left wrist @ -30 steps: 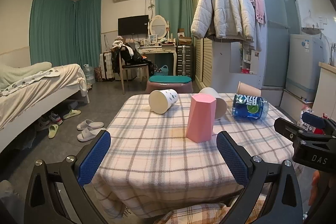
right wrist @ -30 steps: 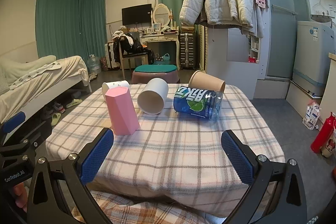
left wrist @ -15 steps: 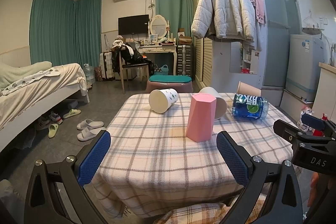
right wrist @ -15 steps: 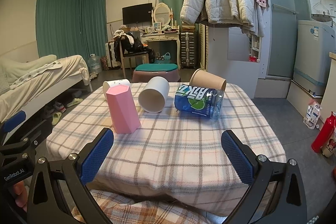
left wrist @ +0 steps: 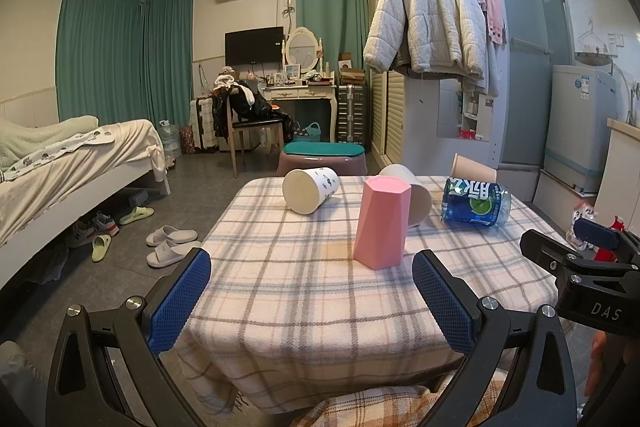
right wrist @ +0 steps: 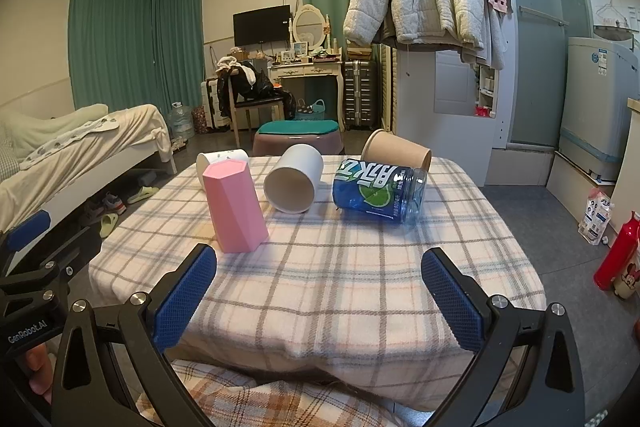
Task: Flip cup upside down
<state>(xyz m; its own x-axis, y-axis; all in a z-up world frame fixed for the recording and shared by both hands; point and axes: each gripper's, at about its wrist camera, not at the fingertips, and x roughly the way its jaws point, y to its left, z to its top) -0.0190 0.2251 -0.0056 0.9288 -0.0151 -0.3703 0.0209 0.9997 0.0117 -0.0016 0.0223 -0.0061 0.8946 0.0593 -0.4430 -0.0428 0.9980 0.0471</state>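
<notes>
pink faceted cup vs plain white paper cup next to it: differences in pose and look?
Pose: the pink faceted cup stands on end on the plaid tablecloth, its closed end up; the plain white paper cup lies on its side, open mouth toward the camera.
Shape: the pink cup has flat angular facets; the white cup is smooth and round.
Position: the pink cup sits nearer the grippers; the white cup lies farther back.
Shared: neither is gripped.

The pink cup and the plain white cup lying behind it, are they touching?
Apart. In the right wrist view, checked cloth shows between the upright pink cup and the white cup on its side. The left wrist view overlaps them, so it cannot settle it.
</notes>
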